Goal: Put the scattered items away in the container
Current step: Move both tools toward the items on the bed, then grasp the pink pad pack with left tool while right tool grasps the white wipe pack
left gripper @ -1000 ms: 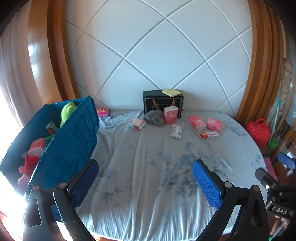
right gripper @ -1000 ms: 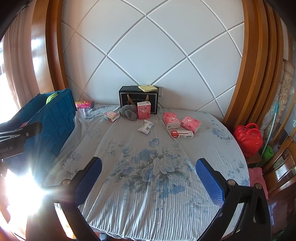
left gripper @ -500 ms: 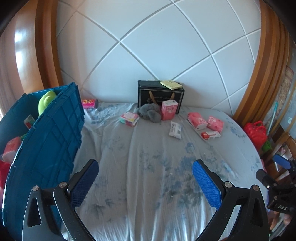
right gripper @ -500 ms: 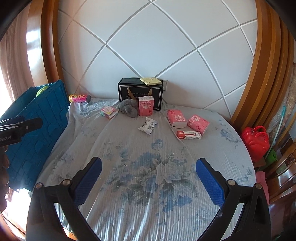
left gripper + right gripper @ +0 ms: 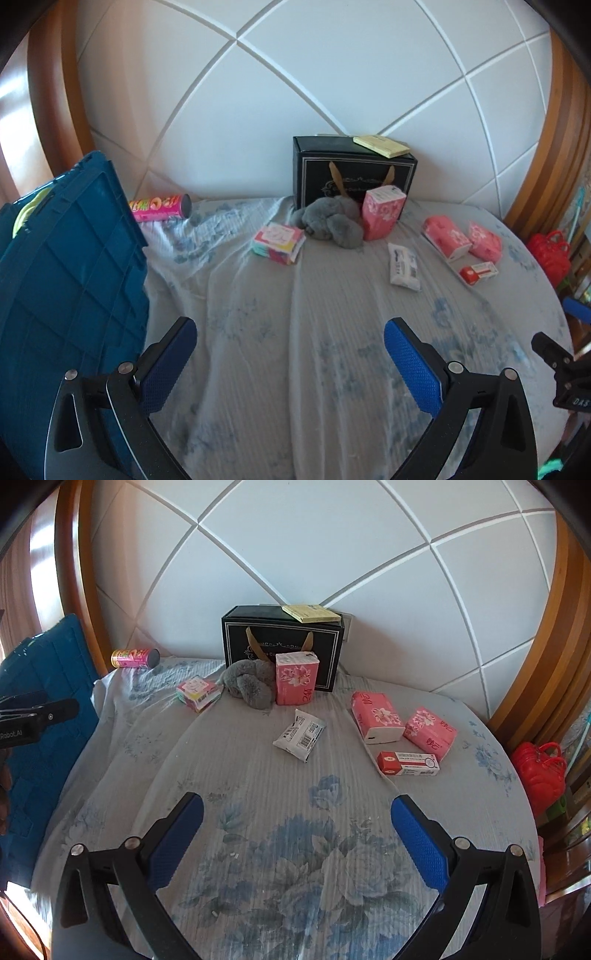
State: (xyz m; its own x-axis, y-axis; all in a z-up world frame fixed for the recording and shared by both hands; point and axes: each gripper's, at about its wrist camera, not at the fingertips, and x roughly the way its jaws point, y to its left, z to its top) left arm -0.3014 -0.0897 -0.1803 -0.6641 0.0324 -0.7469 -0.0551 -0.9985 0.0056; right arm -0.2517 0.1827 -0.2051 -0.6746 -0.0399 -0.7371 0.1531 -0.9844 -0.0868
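Note:
A blue crate (image 5: 70, 273) stands at the left of the bed; it also shows in the right wrist view (image 5: 48, 716). Scattered far ahead lie a pink can (image 5: 159, 208), a colourful packet (image 5: 277, 243), a grey plush (image 5: 330, 223), an upright pink tissue pack (image 5: 296, 678), a white wipes pack (image 5: 300, 734), two pink tissue packs (image 5: 376, 717) and a red-and-white box (image 5: 408, 763). My left gripper (image 5: 290, 363) and right gripper (image 5: 297, 840) are both open and empty above the sheet, well short of the items.
A black gift box (image 5: 282, 644) with a yellow notepad (image 5: 311, 613) on it stands against the white headboard. A red bag (image 5: 539, 771) sits off the bed's right edge. The floral sheet (image 5: 280, 849) lies under both grippers.
Both grippers moved forward toward the items. The left view swung right, so the crate's inside has left view. Both stayed open.

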